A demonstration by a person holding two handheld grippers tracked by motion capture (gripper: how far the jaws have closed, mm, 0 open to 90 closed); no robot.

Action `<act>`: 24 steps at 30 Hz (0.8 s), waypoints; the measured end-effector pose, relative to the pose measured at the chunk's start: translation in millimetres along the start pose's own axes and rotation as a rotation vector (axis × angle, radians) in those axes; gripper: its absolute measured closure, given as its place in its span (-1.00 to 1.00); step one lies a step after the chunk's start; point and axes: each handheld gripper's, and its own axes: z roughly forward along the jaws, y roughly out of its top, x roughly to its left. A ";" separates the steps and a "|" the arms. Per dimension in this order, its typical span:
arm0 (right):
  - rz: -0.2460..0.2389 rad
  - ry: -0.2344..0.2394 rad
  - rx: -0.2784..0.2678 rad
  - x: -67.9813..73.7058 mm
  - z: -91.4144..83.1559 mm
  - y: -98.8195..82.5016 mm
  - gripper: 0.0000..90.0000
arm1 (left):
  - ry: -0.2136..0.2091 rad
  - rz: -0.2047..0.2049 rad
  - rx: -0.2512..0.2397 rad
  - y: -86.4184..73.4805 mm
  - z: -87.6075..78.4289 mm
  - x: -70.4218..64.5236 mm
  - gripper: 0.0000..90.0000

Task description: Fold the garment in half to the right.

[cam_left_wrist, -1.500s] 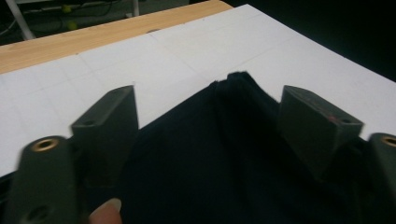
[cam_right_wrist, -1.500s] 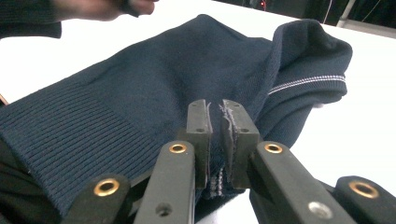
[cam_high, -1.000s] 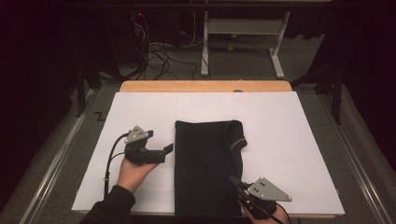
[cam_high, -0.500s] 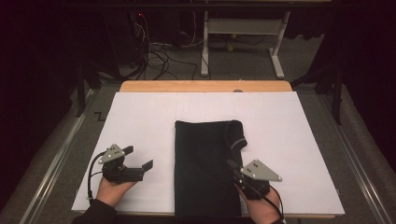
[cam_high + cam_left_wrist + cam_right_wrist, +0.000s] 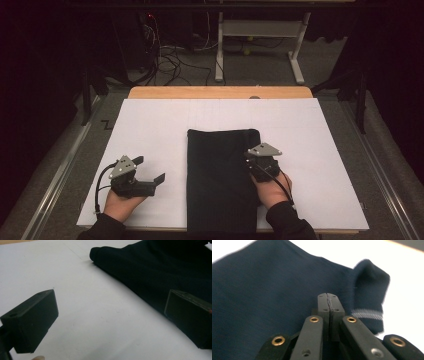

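Observation:
A dark folded garment (image 5: pixel 220 180) lies as a long strip on the white sheet (image 5: pixel 150 125), reaching from the middle to the near edge. My right gripper (image 5: pixel 248 156) is at its right edge, jaws shut tight; in the right gripper view its tips (image 5: pixel 329 296) hover over the navy cloth (image 5: pixel 262 290), beside a cuff with a pale stripe (image 5: pixel 367 312). I see no cloth between the jaws. My left gripper (image 5: pixel 148 169) rests on the sheet left of the garment, open and empty. In the left gripper view, bare sheet lies between its jaws (image 5: pixel 112 315) and the garment (image 5: pixel 160 272) is ahead on the right.
The sheet covers a table with a wooden far edge (image 5: pixel 220 92). Metal rails (image 5: pixel 55 180) run along both sides. Beyond the table are floor cables (image 5: pixel 170 60) and a white desk frame (image 5: pixel 260 30).
My left gripper has drawn left and toward the near edge, away from the garment. My right gripper has travelled from the near edge up along the garment's right side, jaws still shut.

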 end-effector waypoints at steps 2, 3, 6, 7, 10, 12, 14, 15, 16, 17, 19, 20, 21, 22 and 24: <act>0.026 -0.014 0.024 -10.1 1.7 -10.4 1.00 | 0.000 -0.005 0.004 -0.7 0.9 0.6 -1.00; 0.039 -0.016 0.035 -14.7 2.3 -16.0 1.00 | -0.001 -0.005 0.004 -1.1 1.5 0.7 -1.00; 0.079 -0.023 0.044 -27.4 1.3 -32.2 1.00 | 0.003 -0.002 0.006 -1.6 2.6 0.4 -1.00; 0.084 -0.020 0.036 -31.4 -1.0 -36.6 1.00 | 0.006 -0.001 0.002 -1.6 2.7 0.2 -1.00; 0.104 -0.009 0.002 -41.0 -12.0 -48.3 1.00 | 0.006 -0.006 -0.014 -1.6 2.2 1.5 -1.00; 0.108 -0.004 -0.023 -46.4 -21.7 -56.2 1.00 | 0.005 -0.006 -0.013 -2.6 3.0 2.5 -1.00; 0.116 0.018 -0.060 -52.4 -33.0 -63.6 0.99 | 0.009 -0.007 -0.003 -3.8 4.1 4.0 -1.00; 0.118 0.026 -0.083 -54.8 -39.3 -67.2 0.98 | 0.011 -0.012 -0.001 -4.3 4.6 4.7 -1.00; 0.121 0.038 -0.107 -56.6 -45.5 -71.1 0.96 | 0.014 -0.014 -0.003 -4.4 4.4 5.3 -1.00; 0.121 0.051 -0.129 -58.5 -51.6 -74.7 0.95 | 0.018 -0.019 -0.007 -4.5 4.0 5.6 -1.00; 0.130 0.065 -0.168 -62.5 -62.7 -80.6 0.92 | 0.022 -0.026 -0.017 -4.6 2.7 5.8 -1.00; 0.138 0.073 -0.189 -64.9 -67.3 -83.0 0.90 | 0.022 -0.029 -0.023 -4.7 2.1 5.3 -1.00; 0.150 0.080 -0.206 -66.8 -71.4 -84.8 0.88 | 0.021 -0.027 -0.025 -4.9 1.9 4.6 -1.00; 0.158 0.086 -0.218 -68.6 -74.4 -86.3 0.87 | 0.021 -0.023 -0.024 -5.1 2.0 3.7 -1.00; 0.163 0.096 -0.237 -69.6 -77.2 -88.1 0.78 | 0.024 -0.015 -0.019 -5.6 3.7 1.8 -1.00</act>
